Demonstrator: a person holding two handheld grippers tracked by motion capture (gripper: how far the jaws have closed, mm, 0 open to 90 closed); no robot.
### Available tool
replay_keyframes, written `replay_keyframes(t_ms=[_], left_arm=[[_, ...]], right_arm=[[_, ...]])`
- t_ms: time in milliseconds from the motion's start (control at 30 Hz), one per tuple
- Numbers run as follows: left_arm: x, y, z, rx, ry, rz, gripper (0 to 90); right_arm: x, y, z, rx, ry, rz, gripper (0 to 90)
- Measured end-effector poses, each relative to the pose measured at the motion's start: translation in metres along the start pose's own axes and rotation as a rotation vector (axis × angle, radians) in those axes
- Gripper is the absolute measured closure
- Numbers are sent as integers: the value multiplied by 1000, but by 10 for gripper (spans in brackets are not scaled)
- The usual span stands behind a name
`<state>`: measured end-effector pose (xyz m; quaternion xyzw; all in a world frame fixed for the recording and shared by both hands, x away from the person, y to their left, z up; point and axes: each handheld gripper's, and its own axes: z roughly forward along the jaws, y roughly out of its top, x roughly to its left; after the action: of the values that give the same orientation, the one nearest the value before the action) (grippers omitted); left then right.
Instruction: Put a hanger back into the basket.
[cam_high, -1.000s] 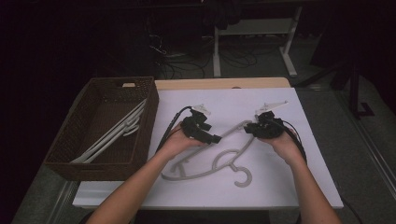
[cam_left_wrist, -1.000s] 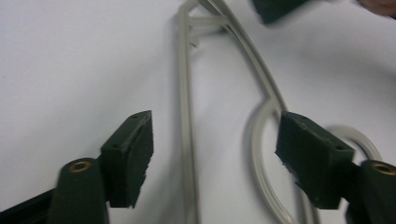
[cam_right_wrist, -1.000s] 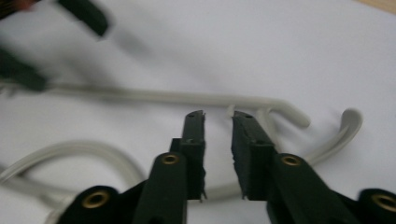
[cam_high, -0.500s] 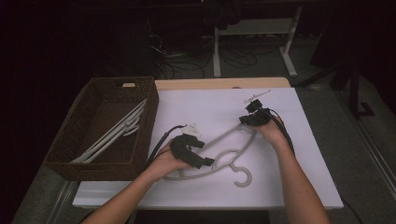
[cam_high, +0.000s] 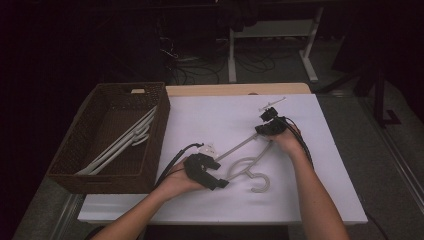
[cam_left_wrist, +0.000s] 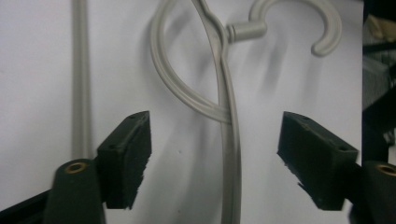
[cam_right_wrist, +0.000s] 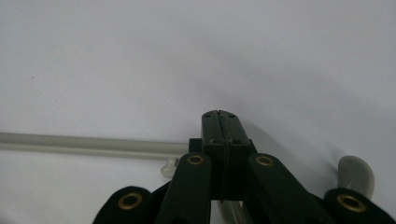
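Observation:
A pale grey plastic hanger (cam_high: 239, 167) lies slantwise on the white table top (cam_high: 210, 115), its hook (cam_high: 261, 184) toward the near edge. My left gripper (cam_high: 220, 174) is open at the hanger's lower left end. In the left gripper view one curved arm of the hanger (cam_left_wrist: 229, 140) runs up between the pads without touching either; the jaws have just been closing. My right gripper (cam_high: 267, 126) is shut on the hanger's far right end. In the right gripper view its jaws (cam_right_wrist: 218, 115) are pressed together, with the hanger's straight bar (cam_right_wrist: 93, 144) leading off to the left.
A dark wicker basket (cam_high: 161, 125) stands at the table's left side and holds several white hangers (cam_high: 120, 146). A small white piece (cam_high: 272, 104) lies just beyond the right gripper. Table legs and cables stand on the dark floor behind.
The right gripper has pulled the hanger's right end away and to the right, which swung the hanger slantwise. The left hand has drawn back toward the near left along the hanger.

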<state>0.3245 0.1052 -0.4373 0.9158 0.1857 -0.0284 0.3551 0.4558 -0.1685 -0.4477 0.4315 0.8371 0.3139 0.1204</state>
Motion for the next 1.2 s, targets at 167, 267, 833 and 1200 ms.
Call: replay_keyframes(t_ms=[167, 267, 833, 1200], left_arm=[[-2, 4, 12, 84, -22, 34, 496], [-2, 6, 17, 121, -30, 52, 586], [5, 9, 12, 119, -28, 6, 817], [6, 11, -10, 55, -14, -9, 819]], right_arm=[[0, 2, 1, 15, -4, -11, 895], [0, 2, 1, 16, -3, -12, 895], [-1, 6, -15, -63, 34, 15, 711], [-2, 7, -75, -156, 26, 24, 460]])
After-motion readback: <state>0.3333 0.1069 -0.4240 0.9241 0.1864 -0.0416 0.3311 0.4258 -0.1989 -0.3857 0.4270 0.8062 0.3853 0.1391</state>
